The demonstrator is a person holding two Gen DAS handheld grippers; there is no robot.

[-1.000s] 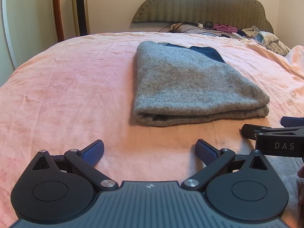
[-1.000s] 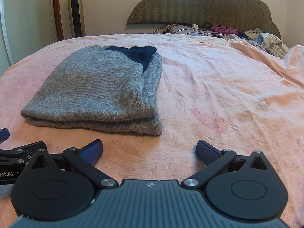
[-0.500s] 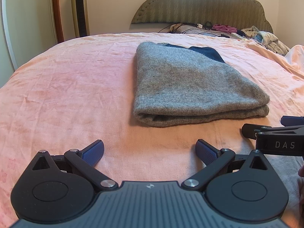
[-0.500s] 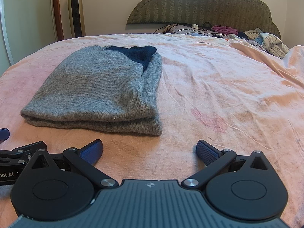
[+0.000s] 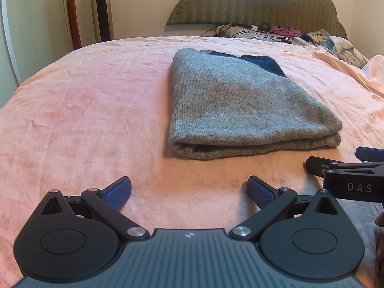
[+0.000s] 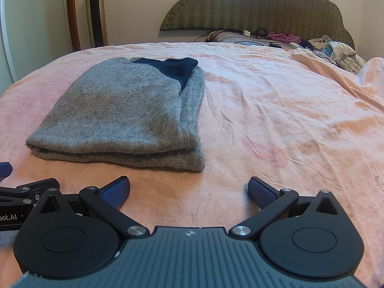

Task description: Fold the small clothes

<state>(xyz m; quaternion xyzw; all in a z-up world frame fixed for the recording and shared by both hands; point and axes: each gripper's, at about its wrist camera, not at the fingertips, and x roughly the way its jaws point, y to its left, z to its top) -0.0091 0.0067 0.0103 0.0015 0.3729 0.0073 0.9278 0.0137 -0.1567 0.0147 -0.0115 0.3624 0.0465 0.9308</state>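
grey sweater (image 5: pixel 242 110) folded on bed, both grippers released and empty

left gripper (image 5: pixel 189 190) and right gripper (image 6: pixel 189 190) sit side by side near the bed's front, jaws spread wide, nothing between the pads, neither touching the garment. sweater lies mid-bed on the pink bedspread (image 5: pixel 84 100) in a stacked rectangle, doubled edge facing the grippers, dark navy part (image 6: pixel 175 68) peeking out at the far end. folding looks done or nearly so; maybe one tidy-up left. open sheet all around, widest on the right; loose clothes pile (image 6: pixel 336 50) by the headboard (image 6: pixel 259 4), well apart.
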